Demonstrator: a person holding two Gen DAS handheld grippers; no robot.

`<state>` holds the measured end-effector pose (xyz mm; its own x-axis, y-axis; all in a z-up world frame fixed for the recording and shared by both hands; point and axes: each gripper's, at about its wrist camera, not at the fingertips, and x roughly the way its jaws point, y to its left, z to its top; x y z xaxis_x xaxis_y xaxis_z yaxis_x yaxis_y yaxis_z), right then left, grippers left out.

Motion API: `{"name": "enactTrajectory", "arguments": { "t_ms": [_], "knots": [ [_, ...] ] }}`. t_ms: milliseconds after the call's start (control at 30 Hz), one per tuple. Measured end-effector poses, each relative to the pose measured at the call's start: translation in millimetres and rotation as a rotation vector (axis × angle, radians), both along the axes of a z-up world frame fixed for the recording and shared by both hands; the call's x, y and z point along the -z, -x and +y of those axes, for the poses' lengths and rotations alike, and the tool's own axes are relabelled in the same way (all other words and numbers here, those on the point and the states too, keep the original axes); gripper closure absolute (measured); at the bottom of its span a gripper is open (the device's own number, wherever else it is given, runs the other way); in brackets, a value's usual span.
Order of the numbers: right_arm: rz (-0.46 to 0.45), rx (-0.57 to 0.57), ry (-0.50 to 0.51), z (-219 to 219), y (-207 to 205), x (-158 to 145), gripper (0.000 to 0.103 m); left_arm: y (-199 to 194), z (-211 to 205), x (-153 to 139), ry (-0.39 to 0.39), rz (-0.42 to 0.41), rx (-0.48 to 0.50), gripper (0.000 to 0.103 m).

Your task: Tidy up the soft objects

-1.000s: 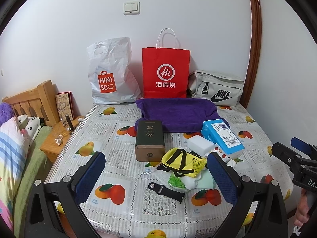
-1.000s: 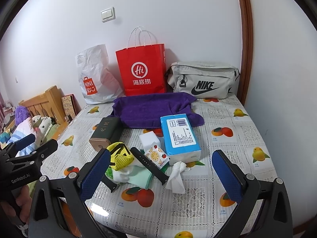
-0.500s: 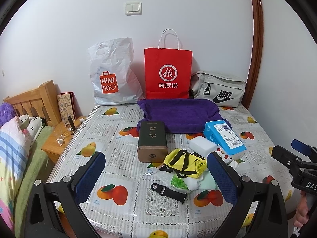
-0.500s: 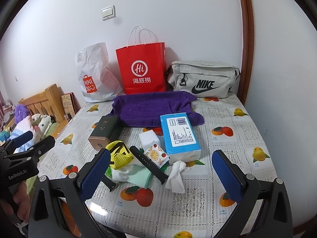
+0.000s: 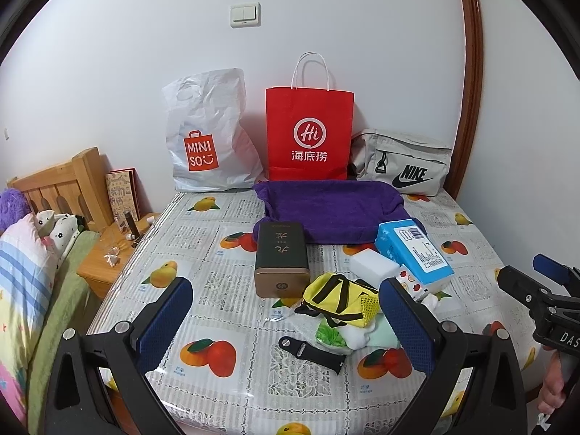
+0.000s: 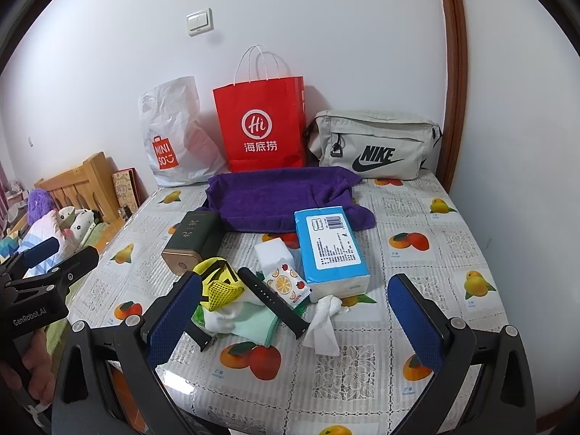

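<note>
A purple towel [image 5: 331, 210] [image 6: 282, 199] lies spread at the back of the table. In front of it sit a blue tissue pack [image 5: 413, 250] [image 6: 331, 246], a white sponge [image 5: 371, 264], a yellow mesh pouch [image 5: 339, 299] [image 6: 219, 290], a mint and white cloth [image 6: 246, 320] and a crumpled tissue [image 6: 322, 322]. My left gripper [image 5: 286, 326] is open and empty, held above the table's near edge. My right gripper [image 6: 295, 317] is open and empty, above the cloth pile.
A dark tin box [image 5: 281, 259], a black watch strap [image 5: 311, 353] and a fruit-print packet [image 6: 286, 284] lie among the soft things. A white Miniso bag [image 5: 206, 137], a red paper bag [image 5: 308, 134] and a grey Nike bag [image 5: 402, 166] stand by the wall. A bed [image 5: 21, 261] lies left.
Both grippers have drifted slightly; the scene shifts a little in each view. Nothing on the table has moved and both grippers stay open.
</note>
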<state>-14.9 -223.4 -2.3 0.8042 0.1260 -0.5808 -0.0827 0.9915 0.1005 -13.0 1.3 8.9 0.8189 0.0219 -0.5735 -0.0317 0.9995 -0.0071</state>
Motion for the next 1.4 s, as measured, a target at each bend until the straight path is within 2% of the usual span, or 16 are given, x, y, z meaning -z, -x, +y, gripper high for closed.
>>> {"name": "enactTrajectory", "arguments": {
  "t_ms": [533, 800, 867, 1033, 1300, 1400],
  "knots": [
    [0.023, 0.002, 0.008, -5, -20, 22, 0.001, -19, -2, 20, -0.008, 0.047, -0.007, 0.000],
    [0.067, -0.017, 0.003, -10, -33, 51, 0.001, -44, 13, 60, 0.004, 0.165, -0.018, 0.000],
    [0.091, -0.011, -0.018, -15, -40, 61, 0.001, -48, 15, 72, 0.014, 0.194, -0.005, 0.011],
    [0.134, 0.014, -0.030, -24, -51, 81, 0.001, -59, 17, 98, 0.013, 0.249, -0.003, 0.012],
    [0.215, 0.014, -0.025, -30, -67, 113, 0.001, -73, 0, 108, 0.114, 0.256, 0.133, 0.011],
    [0.227, 0.013, 0.006, -30, -70, 121, 0.001, -79, -15, 108, 0.123, 0.247, 0.194, 0.011]
  ]
}}
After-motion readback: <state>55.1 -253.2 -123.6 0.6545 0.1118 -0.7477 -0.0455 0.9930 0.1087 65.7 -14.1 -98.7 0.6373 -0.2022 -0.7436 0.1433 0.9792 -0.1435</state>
